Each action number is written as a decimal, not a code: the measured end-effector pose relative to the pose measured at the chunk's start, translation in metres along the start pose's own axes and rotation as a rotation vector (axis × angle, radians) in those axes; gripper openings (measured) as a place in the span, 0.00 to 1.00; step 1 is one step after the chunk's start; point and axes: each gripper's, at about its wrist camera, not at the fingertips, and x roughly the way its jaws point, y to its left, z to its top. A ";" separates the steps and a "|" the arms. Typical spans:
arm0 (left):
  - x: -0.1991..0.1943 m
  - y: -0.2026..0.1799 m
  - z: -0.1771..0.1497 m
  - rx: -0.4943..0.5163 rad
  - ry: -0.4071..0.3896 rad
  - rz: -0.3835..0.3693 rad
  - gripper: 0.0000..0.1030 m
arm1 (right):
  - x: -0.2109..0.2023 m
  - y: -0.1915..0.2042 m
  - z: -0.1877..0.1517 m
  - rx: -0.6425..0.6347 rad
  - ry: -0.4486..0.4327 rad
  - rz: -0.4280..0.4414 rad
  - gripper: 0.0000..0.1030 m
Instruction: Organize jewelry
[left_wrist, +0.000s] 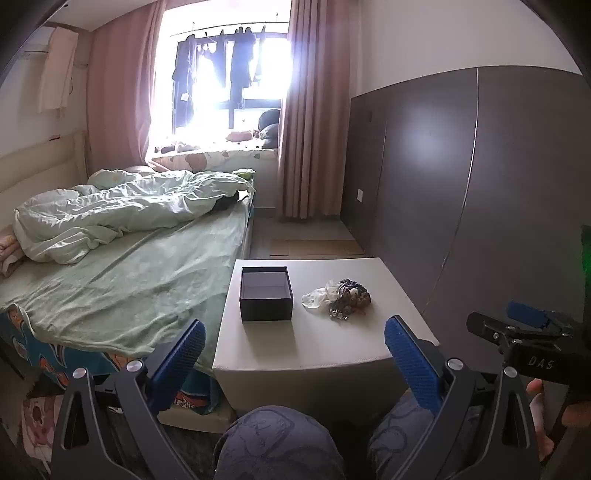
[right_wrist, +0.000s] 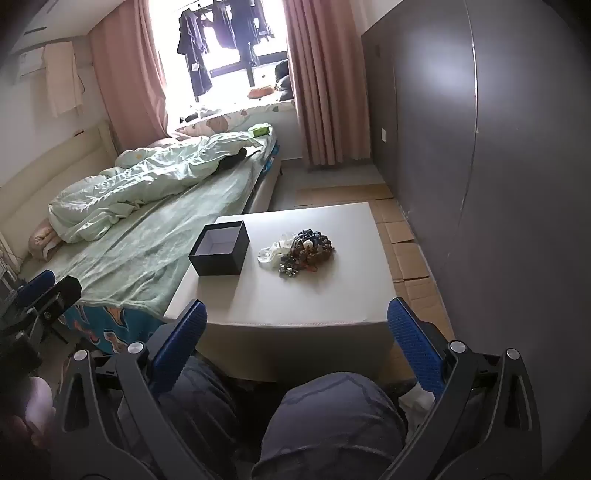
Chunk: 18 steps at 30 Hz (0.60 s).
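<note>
White square surface (right_wrist: 295, 295) beside bed with pale green sheet (right_wrist: 155, 236). Open dark cardboard box (right_wrist: 219, 249) stands left on it; tangled heap of beaded jewelry (right_wrist: 308, 251) lies near, apart from box. Left claw (left_wrist: 295, 354) and right claw (right_wrist: 297, 332) both spread wide, grasping nothing, short of the surface.

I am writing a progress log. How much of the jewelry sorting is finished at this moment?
Nothing looks done: the dark box is open and looks empty. Nothing is in hand: the left gripper and right gripper are open, short of the table. The whole jewelry pile is left.
</note>
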 end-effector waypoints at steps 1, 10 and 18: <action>0.000 0.000 0.000 0.000 0.007 0.000 0.92 | 0.001 0.001 0.000 -0.014 0.012 -0.014 0.95; 0.001 0.000 0.000 -0.001 0.006 0.000 0.92 | -0.001 0.003 -0.002 -0.014 0.002 -0.004 0.95; -0.001 0.003 0.000 -0.002 0.008 -0.005 0.92 | -0.007 0.003 0.002 -0.006 -0.007 0.000 0.95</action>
